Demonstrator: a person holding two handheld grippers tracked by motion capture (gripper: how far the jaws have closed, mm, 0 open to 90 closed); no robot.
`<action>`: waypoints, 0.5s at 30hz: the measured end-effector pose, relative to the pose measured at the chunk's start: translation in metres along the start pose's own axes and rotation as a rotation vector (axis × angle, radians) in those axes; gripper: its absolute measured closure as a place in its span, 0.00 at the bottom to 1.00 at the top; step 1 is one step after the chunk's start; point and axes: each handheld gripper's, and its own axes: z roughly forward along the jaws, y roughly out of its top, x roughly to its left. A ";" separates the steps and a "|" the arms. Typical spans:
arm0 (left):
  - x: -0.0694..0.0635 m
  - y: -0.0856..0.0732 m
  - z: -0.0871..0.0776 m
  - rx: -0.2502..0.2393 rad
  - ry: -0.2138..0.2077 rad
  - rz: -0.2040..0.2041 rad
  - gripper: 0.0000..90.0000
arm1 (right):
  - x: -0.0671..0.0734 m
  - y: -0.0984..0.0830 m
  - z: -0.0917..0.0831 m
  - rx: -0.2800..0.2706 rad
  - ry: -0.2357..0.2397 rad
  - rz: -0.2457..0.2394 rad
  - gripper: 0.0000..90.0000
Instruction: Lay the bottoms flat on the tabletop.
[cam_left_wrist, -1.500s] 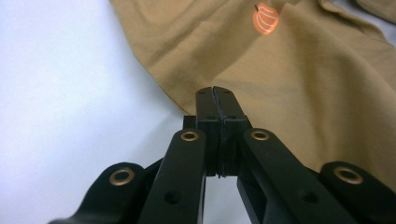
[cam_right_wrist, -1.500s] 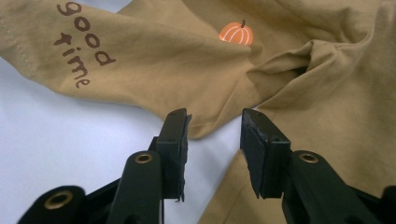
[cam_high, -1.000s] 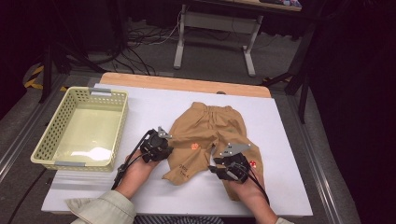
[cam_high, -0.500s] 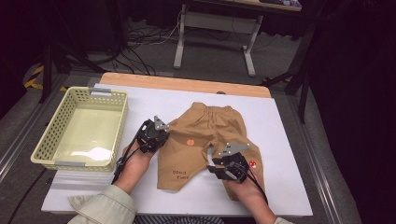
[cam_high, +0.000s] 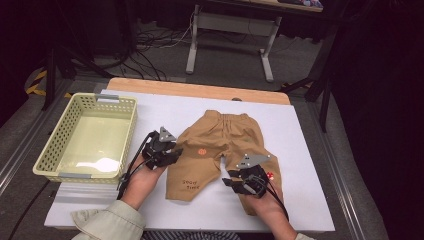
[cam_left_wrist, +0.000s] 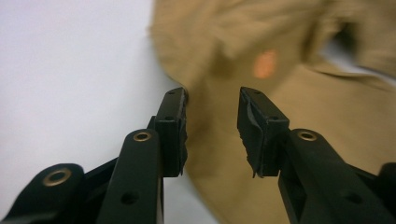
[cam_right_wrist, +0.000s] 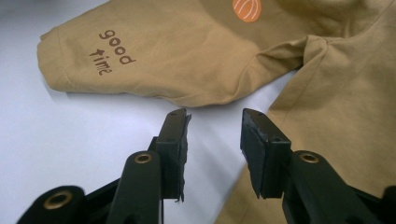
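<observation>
On the white table (cam_high: 310, 130) the tan trousers (cam_high: 225, 145) now lie unfolded, both legs flat. The left gripper (cam_high: 167, 150) has just been opening, empty over the left leg's edge. The right gripper (cam_high: 237, 184) hangs part-open, holding nothing.

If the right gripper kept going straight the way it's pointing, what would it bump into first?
Probably the tan pants: the right gripper points across bare white table toward the leg printed "good time". Depth is hard to judge.

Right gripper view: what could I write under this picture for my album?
Open right gripper hovering over the white table, just in front of tan pants that say "good time".
</observation>
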 end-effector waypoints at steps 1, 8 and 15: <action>-0.004 -0.001 -0.002 0.000 -0.040 0.003 0.68 | 0.000 0.000 -0.001 -0.002 -0.003 0.001 0.68; -0.043 -0.002 -0.007 0.012 -0.224 0.109 0.70 | 0.000 -0.001 -0.006 -0.016 -0.004 -0.003 0.68; -0.076 -0.008 0.017 0.131 -0.293 0.179 0.70 | -0.001 -0.001 -0.007 -0.019 0.000 -0.001 0.67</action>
